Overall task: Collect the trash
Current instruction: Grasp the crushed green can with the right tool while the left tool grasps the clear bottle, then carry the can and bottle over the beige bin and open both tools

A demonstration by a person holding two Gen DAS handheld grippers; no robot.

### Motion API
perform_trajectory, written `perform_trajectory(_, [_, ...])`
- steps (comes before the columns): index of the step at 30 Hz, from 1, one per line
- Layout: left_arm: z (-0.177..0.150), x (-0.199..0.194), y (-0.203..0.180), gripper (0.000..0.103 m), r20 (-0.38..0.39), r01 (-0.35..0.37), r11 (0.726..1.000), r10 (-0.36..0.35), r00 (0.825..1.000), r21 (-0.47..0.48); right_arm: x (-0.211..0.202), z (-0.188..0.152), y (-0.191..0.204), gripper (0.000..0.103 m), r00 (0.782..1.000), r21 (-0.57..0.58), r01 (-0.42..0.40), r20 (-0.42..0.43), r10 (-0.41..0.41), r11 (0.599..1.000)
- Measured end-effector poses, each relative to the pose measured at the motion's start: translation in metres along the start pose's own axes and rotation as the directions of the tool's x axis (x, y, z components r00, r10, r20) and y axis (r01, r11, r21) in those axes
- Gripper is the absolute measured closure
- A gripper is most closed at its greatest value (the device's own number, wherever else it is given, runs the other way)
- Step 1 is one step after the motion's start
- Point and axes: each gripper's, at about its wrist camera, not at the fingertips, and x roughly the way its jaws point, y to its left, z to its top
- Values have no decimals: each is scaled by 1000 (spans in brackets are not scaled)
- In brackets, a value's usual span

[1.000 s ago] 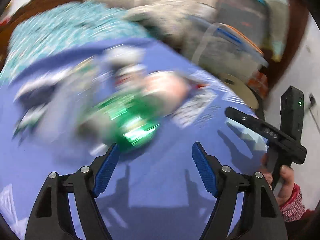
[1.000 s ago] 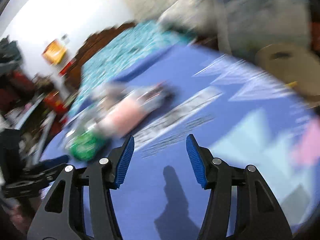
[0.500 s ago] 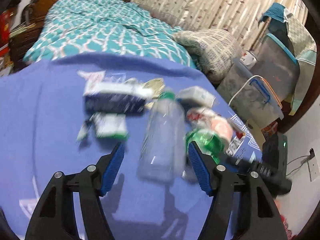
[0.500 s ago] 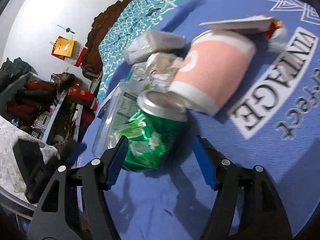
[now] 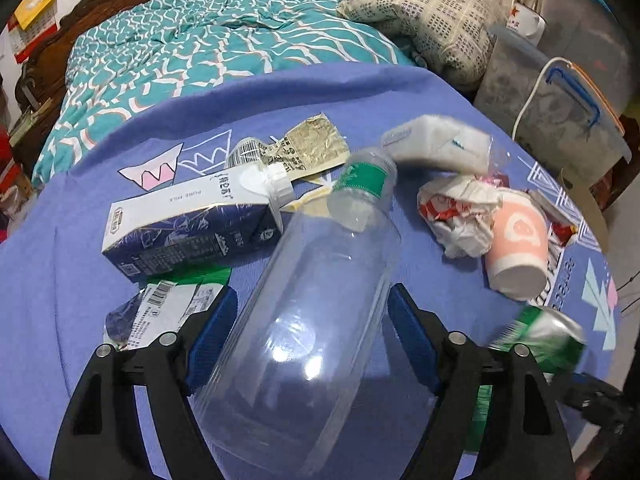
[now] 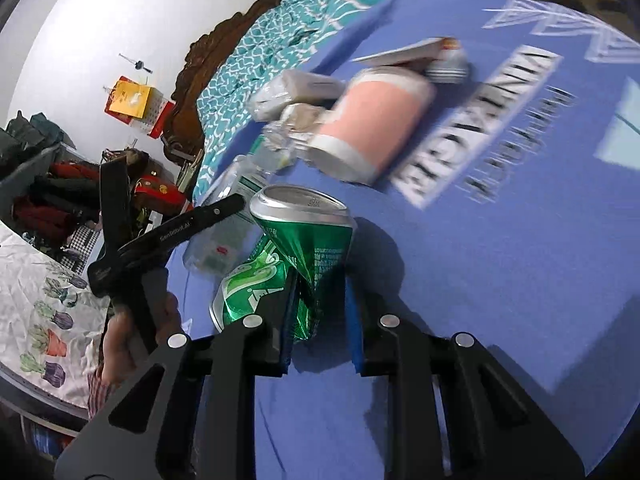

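Two jaws: left gripper opening, straddling clear bottle; right gripper closing, crushing green can.
Surface: blue cloth lying under both.

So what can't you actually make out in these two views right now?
- Green can, left wrist view: blurred and partly behind the left gripper's fingers.
- Pink cup, right wrist view: motion-blurred, print unreadable.
- Clear bottle, left wrist view: base cut off by the bottom edge; pad contact unclear.
- Right gripper, closing on the can: far side of the grip hidden by crumpled metal.
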Motion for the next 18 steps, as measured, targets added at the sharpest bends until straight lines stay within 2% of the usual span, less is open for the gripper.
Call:
perform_trajectory(2, [-8, -8, -3, 38, 12, -10, 1000, 10, 1000, 14, -13, -8, -13, 79, 1000, 27, 0, 5, 0, 1000])
perform_trajectory(5, [-25, -21, -7, 41, 20, 19, 1000, -19, 1000, 15, -34, -17, -29, 79, 1000, 57, -2, 27, 1, 998])
perform_trajectory(10, [-79, -59, -23, 43, 51, 97, 995, -98, 994, 23, -68, -22, -47, 79, 995, 68, 41, 91, -47, 997])
perform_trajectory(15, [-128, -90, -48, 43, 76, 183, 982, -186, 980, 42, -94, -17, -72, 79, 984, 131, 62, 157, -82, 989])
perform_trajectory(17, [-139, -94, -57, 43, 77, 181, 982, -185, 980, 52, -98, -17, -79, 79, 983, 146, 58, 164, -82, 988])
perform_trajectory(18, [-145, -94, -63, 42, 77, 157, 986, -161, 984, 61, -99, -18, -81, 79, 983, 152, 54, 165, -79, 987])
